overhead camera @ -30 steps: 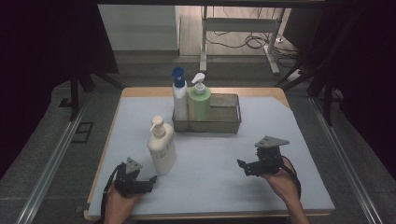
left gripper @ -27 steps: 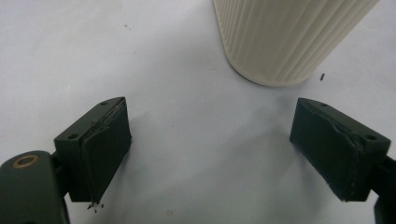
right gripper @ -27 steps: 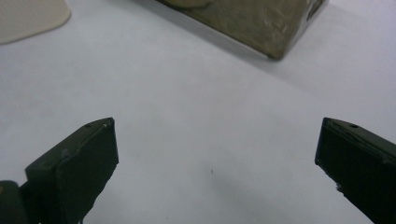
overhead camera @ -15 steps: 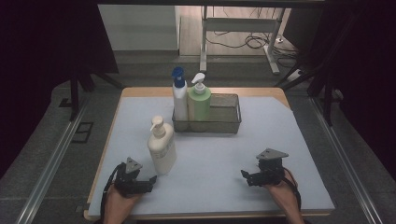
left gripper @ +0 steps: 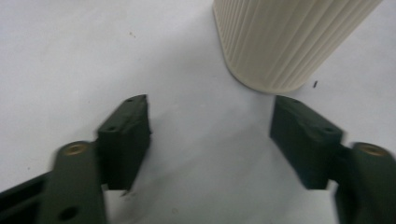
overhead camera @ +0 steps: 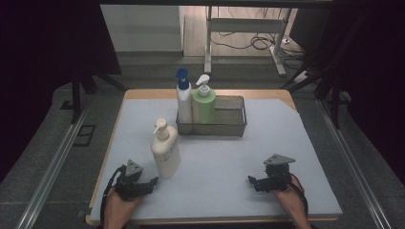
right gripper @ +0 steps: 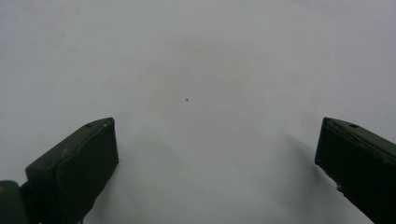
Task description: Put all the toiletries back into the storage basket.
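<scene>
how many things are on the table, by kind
pump bottles: 3 - cream bottle standing on the mat, blue-capped bottle and green bottle standing in the basket
wire baskets: 1 - basket
grippers: 2 - left gripper, right gripper, each in a hand
total: 6

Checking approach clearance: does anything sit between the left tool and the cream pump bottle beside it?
Nothing visible does. In the left gripper view, only bare white table cover lies between the left tool, whose jaws have just been closing with nothing between them, and the cream pump bottle just ahead, toward one jaw.
</scene>
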